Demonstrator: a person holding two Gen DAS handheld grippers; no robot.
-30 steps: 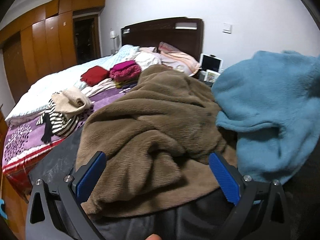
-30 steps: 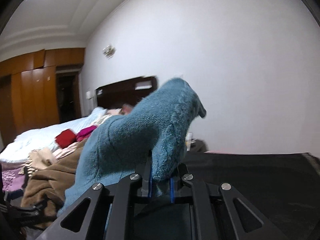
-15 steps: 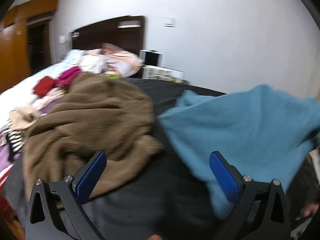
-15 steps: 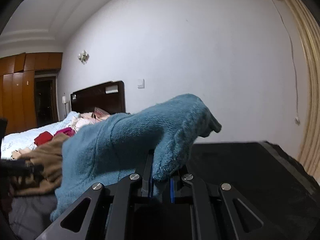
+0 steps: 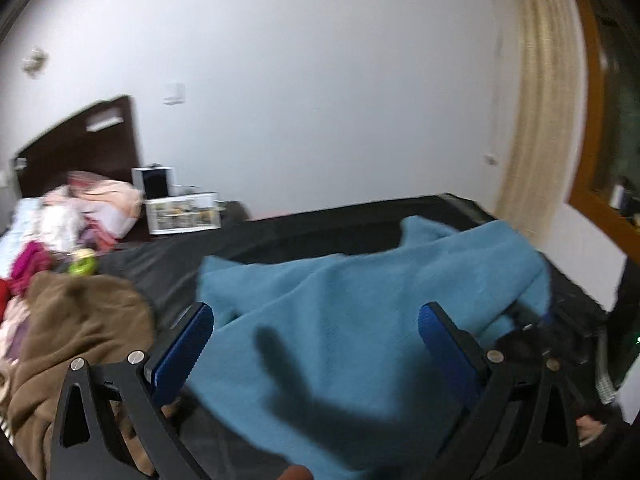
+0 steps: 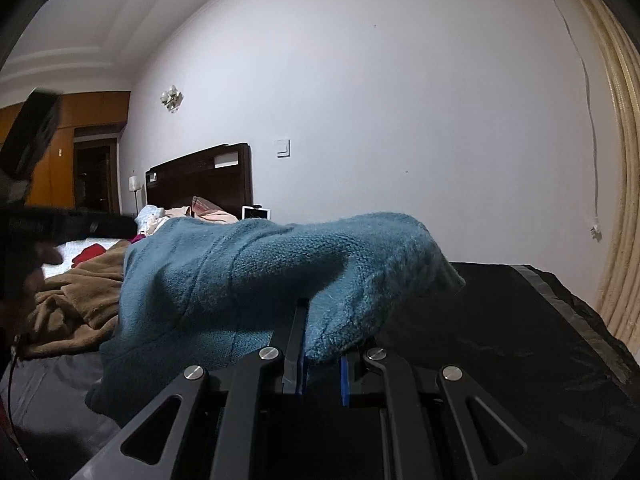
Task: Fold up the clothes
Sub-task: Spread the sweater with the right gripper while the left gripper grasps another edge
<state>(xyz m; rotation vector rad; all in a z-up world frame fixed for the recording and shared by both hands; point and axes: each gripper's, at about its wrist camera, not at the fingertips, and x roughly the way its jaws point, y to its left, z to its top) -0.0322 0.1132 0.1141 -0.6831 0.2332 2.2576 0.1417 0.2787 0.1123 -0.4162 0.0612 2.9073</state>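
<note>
1. Nearest the right wrist camera, the right gripper point(image 6: 322, 376) pinches an edge of the blue fleece garment point(image 6: 224, 280) between its narrow-set fingers; the pinched fold rises just above the pads and droops over them toward the far right.
2. From that pinch the garment runs away to the left and farther off, so its long axis lies roughly across the scene, right end lifted, left end resting on the black surface point(image 6: 520, 320).
3. In the left wrist view, the left gripper point(image 5: 316, 344) stands spread wide and holds nothing. The blue fleece garment point(image 5: 360, 312) lies directly ahead of it and between its blue pads, with a free left edge just beyond the left pad. The judgement is that the left gripper is the nearer one to that loose end, and any hold on it depends on reaching forward and slightly left.
4. Farther left, the brown fleece garment point(image 5: 76, 332) lies heaped beside the blue one, close but apparently apart.
5. Far left, the bed point(image 5: 24, 216) carries mixed clothes below the dark headboard point(image 5: 80, 140).
6. Against the frames a second ago, the blue garment has moved from hanging high at the right to spreading low across the black surface, and the left gripper has swung right, off the brown heap and onto the blue.
</note>
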